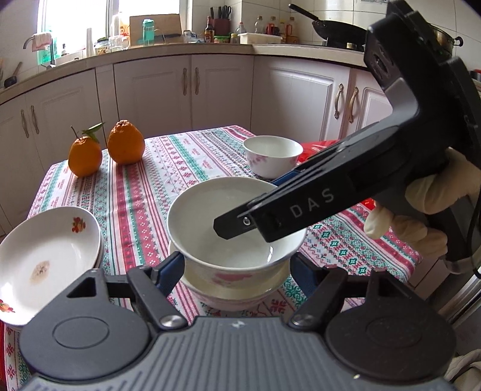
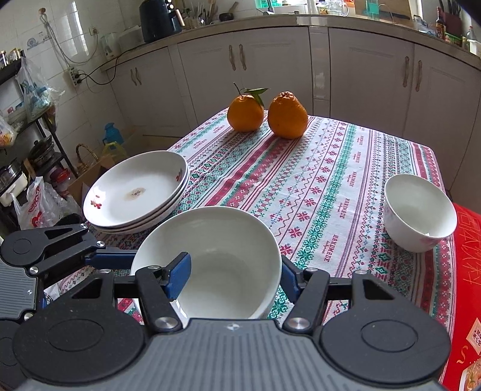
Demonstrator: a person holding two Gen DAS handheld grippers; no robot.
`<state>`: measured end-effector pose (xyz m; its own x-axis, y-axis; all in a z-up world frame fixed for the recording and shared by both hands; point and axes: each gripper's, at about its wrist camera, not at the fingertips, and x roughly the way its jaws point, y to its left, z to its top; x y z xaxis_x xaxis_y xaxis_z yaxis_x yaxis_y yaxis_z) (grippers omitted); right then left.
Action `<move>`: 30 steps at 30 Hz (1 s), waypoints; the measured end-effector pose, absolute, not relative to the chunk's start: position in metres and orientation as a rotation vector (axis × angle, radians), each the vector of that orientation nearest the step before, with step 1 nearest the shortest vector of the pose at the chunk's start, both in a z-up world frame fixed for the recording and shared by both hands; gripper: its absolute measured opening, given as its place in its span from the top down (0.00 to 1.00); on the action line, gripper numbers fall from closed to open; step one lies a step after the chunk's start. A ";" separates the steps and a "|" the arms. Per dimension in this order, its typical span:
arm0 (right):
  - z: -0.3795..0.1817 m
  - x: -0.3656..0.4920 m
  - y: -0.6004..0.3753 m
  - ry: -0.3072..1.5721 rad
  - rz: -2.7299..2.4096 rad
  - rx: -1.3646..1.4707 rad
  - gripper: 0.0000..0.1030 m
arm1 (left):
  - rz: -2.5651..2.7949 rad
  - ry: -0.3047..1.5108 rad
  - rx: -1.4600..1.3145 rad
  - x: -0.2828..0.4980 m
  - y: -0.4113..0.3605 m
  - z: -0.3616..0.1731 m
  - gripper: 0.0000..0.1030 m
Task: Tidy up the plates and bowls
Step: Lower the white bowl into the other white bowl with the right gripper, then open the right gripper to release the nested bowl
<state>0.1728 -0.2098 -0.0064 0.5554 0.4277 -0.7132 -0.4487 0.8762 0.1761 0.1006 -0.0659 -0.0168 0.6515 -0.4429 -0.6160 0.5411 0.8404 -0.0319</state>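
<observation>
The big white china bowl (image 2: pixel 210 258), pinched at its rim by the right gripper (image 2: pixel 231 275), should be lowered straight into the stacked bowl (image 1: pixel 231 293) gripped by the left gripper (image 1: pixel 237 270)

Home kitchen, white cabinets (image 1: pixel 180 90) under a cluttered bench (image 1: pixel 168 49), wok (image 1: pixel 336 30) on the stove, sauce bottles (image 1: pixel 209 30), knife block (image 1: pixel 221 21), tiled walls (image 2: pixel 69 33)

Two oranges (image 2: pixel 267 112) side by side – one with leaves, patterned tablecloth (image 2: pixel 330 186), white cabinets (image 2: pixel 270 66), black wok (image 1: pixel 336 30)
</observation>
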 end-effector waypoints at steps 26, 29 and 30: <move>-0.012 0.172 -0.203 0.829 0.524 -0.069 0.26 | -0.572 0.689 0.166 0.108 -0.063 -0.027 0.18; -0.008 0.169 -0.203 0.803 0.508 -0.083 0.12 | -0.583 0.694 0.161 0.106 -0.060 -0.025 0.17; -0.006 0.167 -0.205 0.794 0.503 -0.084 0.07 | -0.588 0.697 0.161 0.105 -0.059 -0.025 0.15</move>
